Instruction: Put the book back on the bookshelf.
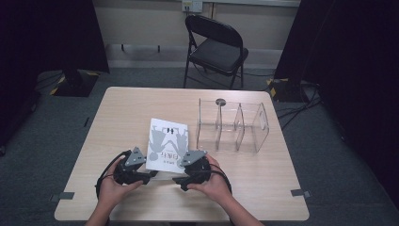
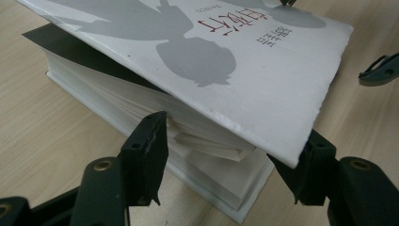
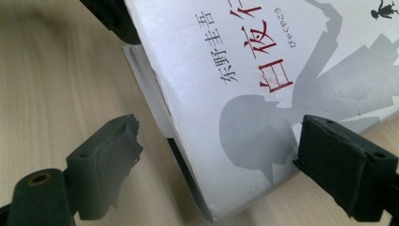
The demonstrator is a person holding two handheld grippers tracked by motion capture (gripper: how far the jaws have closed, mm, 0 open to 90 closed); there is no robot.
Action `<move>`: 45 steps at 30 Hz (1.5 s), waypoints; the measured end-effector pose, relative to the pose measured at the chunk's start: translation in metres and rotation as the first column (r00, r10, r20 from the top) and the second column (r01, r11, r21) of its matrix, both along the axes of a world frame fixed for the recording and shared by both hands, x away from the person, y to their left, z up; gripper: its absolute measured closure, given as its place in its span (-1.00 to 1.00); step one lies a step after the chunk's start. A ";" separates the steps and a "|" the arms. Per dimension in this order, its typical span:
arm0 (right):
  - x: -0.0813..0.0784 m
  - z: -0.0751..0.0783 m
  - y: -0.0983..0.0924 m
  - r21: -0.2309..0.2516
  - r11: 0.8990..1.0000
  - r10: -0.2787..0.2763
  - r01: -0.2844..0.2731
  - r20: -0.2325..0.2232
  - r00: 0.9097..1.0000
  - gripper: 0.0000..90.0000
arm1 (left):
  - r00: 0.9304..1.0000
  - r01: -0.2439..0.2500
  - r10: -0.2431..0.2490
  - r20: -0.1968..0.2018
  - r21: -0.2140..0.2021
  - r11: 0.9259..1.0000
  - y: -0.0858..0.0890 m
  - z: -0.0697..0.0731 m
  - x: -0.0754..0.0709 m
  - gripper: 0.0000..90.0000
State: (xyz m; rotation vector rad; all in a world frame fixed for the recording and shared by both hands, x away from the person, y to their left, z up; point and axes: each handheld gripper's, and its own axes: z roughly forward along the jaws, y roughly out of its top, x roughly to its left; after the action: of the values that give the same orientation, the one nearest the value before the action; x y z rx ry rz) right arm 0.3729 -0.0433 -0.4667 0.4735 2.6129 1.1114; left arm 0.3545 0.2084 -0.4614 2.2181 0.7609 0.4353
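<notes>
I hold a gripper in each hand at the near edge of the book (image 1: 166, 143), which lies on the table (image 1: 117, 113) just ahead of both. My left gripper (image 1: 149, 175) sits at the book's near left corner; its jaws stand half apart around the corner, one black pad against the page block under the lifted cover, the other at the cover's outer edge. I cannot tell whether they actually press. My right gripper (image 1: 178, 180) is at the near right corner with its jaws spread wide, the cover lying between them and neither pad touching it.

I judge the step to be getting a hold on the book so it can be lifted, perhaps toward the clear rack (image 1: 233, 126) beyond my right gripper. Next my left jaws need to close on cover and pages together, so the cover does not flap, and my right must come in square before squeezing.
</notes>
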 end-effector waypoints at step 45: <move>0.000 -0.005 0.031 -0.146 0.987 -0.018 0.067 0.316 0.949 -0.27 | 0.999 0.002 -0.003 0.032 0.053 0.999 -0.006 0.002 0.001 -0.40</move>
State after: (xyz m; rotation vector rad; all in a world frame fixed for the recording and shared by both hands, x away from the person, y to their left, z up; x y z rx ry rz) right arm 0.3729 -0.0126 -0.4720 0.2899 2.3732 0.8788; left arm 0.3554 0.2021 -0.4593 2.2553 0.7372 0.4939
